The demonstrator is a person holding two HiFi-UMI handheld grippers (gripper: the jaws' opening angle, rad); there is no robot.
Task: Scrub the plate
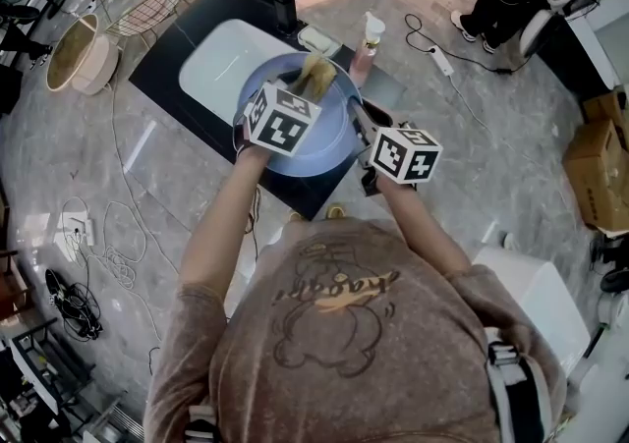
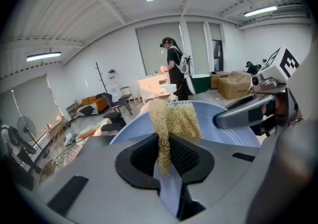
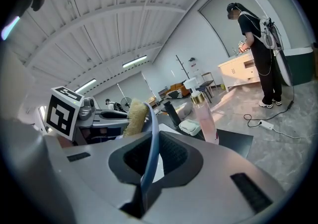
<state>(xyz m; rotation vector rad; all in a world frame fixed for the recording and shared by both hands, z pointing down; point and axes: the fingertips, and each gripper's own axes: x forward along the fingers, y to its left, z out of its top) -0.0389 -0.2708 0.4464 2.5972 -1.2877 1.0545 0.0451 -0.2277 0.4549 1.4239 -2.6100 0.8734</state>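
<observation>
**Caution: plate slip and scrubber pull-out during scrubbing**

Your left gripper (image 2: 168, 154) is pinching the mesh scrubber (image 2: 175, 117) by a narrow fold. Most of the pad stands free above the jaws and lies against the face of the blue plate (image 2: 233, 136). Your right gripper (image 3: 149, 161) is clamped on the plate's thin rim. It holds the plate tilted, edge-on to its jaws, above the white basin (image 1: 211, 63) and the dark counter (image 1: 162, 68).

Likely faults from this position:

1. Plate rotation or slip. The rim is the plate's only support. Heavy scrubbing pressure far from the right jaws would probably lever the plate out of the pads and drop it into the basin or onto the counter. Scrub close to the held rim and press lightly.
2. Scrubber loss. A hard drag across the plate could pull the fold out of the left jaws.
3. Collision. The pink bottle (image 1: 367, 46) stands just beyond the plate's far edge, and a wide stroke may topple it.
</observation>
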